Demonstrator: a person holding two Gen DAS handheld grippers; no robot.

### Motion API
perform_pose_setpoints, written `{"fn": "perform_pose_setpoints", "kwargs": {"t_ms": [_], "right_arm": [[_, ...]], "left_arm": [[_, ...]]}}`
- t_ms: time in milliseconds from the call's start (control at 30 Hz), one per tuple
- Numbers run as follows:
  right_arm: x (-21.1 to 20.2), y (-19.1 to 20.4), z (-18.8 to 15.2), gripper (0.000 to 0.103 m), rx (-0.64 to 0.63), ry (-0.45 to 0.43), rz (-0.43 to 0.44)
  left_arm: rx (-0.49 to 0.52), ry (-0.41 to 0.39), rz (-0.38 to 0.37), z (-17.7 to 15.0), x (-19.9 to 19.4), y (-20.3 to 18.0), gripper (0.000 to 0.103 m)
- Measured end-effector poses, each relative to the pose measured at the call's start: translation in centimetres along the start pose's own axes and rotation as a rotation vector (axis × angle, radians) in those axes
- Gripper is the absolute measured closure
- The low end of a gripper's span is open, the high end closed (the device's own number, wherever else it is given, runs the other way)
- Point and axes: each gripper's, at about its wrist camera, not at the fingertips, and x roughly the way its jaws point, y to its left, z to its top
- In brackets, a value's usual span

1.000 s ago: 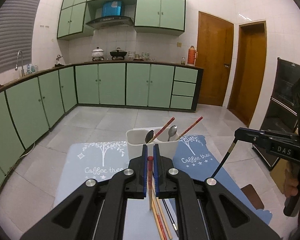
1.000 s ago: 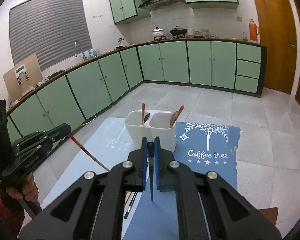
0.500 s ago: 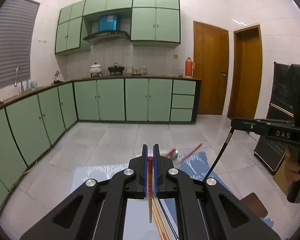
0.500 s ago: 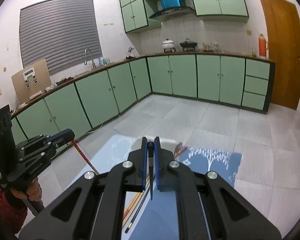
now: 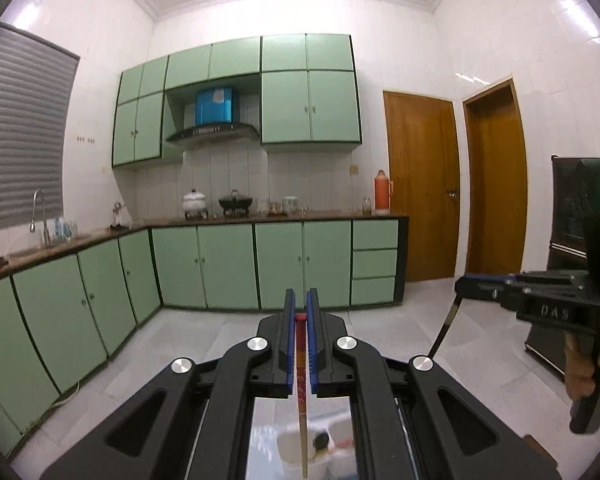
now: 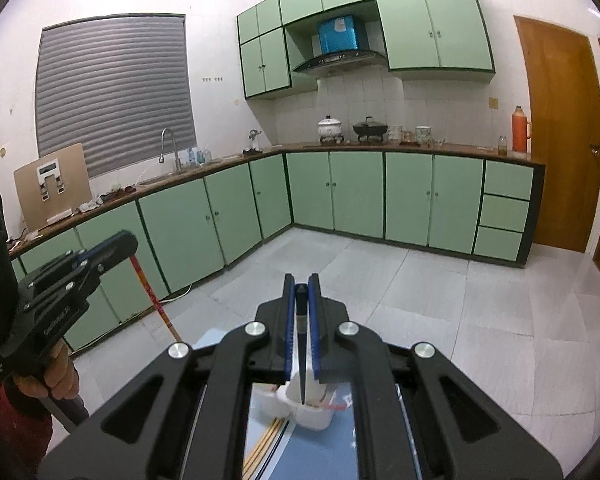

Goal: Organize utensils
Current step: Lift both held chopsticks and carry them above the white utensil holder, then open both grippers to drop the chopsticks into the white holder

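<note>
My left gripper (image 5: 300, 314) is shut on a red-topped wooden chopstick (image 5: 301, 380) that hangs down over the white two-compartment utensil holder (image 5: 296, 454). My right gripper (image 6: 301, 286) is shut on a black chopstick (image 6: 301, 364) that points down above the same holder (image 6: 312, 414), which holds a spoon and red chopsticks. Each gripper also shows in the other's view: the right one (image 5: 460, 284) at the right, the left one (image 6: 126, 240) at the left.
Several loose chopsticks (image 6: 266, 446) lie on the blue mat (image 6: 340, 452) in front of the holder. Green kitchen cabinets (image 5: 228, 264), a tiled floor and wooden doors (image 5: 420, 200) lie beyond.
Both grippers have risen and tilted up with their chopsticks. The holder has dropped to the bottom of both views, now under the chopstick tips.
</note>
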Motion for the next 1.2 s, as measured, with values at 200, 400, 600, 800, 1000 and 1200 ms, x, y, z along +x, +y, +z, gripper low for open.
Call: {"fn": "perform_pose_setpoints", "kwargs": {"t_ms": [200, 400, 600, 800, 1000, 1200], "right_arm": [[4.0, -1.1, 0.0, 0.097, 0.005, 0.025, -0.012], [8.3, -2.2, -2.7, 0.097, 0.045, 0.098, -0.005], [11.0, -2.4, -5.1, 0.097, 0.070, 0.163, 0.006], [12.8, -1.8, -7.6, 0.097, 0.077, 0.229, 0.013], [12.1, -1.6, -8.2, 0.090, 0.095, 0.239, 0.000], [7.5, -1.8, -7.5, 0.052, 0.089, 0.118, -0.065]], "left_arm": [[-0.002, -0.005, 0.004, -0.5, 4.5, -0.4, 0.098], [-0.035, 0.084, 0.006, -4.0, 8.7, 0.3, 0.098], [-0.054, 0.194, 0.024, -7.7, 11.5, 1.4, 0.098], [-0.080, 0.280, 0.038, -10.1, 12.9, 2.1, 0.097], [-0.100, 0.310, 0.046, -10.5, 12.4, 2.7, 0.078], [-0.115, 0.257, 0.066, -9.1, 8.6, 3.3, 0.051]]}}
